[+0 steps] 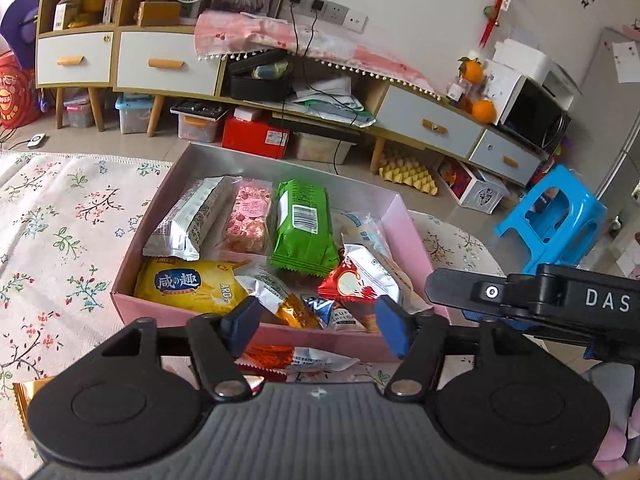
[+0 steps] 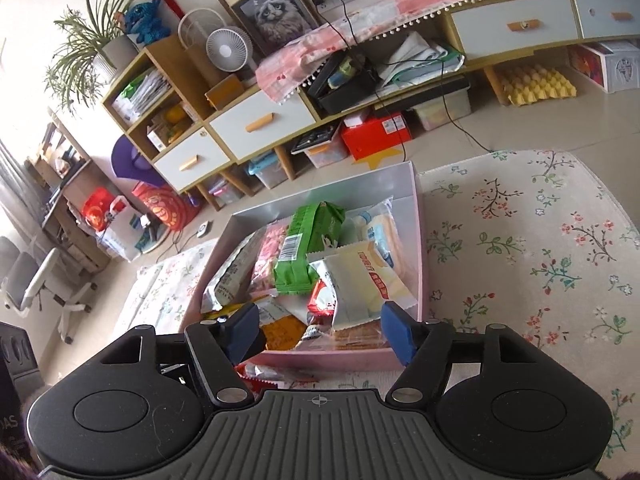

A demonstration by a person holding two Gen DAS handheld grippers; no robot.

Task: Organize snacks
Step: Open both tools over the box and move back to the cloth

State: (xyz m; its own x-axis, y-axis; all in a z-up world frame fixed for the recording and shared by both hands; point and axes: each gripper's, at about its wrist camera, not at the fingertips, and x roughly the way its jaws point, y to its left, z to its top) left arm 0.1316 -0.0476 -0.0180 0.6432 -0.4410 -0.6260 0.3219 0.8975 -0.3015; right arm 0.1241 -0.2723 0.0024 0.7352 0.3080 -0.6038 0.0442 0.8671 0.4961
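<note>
A pink box (image 1: pixel 276 334) stands on a floral cloth and holds several snack packets: a green pack (image 1: pixel 302 226), a yellow bag (image 1: pixel 184 286), a silver pack (image 1: pixel 188 218), a pink nougat pack (image 1: pixel 248 218) and a red-and-white packet (image 1: pixel 360 278). My left gripper (image 1: pixel 318 326) is open and empty over the box's near wall. A red-and-white packet (image 1: pixel 298 358) lies on the cloth in front of the box. In the right wrist view the same box (image 2: pixel 422 240) shows, with the green pack (image 2: pixel 308 246) and a white-and-yellow packet (image 2: pixel 366 284). My right gripper (image 2: pixel 320 334) is open and empty above the box's near edge.
The right gripper's black body (image 1: pixel 560 300) shows to the right of the box. A gold wrapper (image 1: pixel 24 396) lies on the cloth at the left. A blue stool (image 1: pixel 556 216) and a long low cabinet (image 1: pixel 432 124) stand beyond. The floral cloth (image 2: pixel 520 240) stretches right of the box.
</note>
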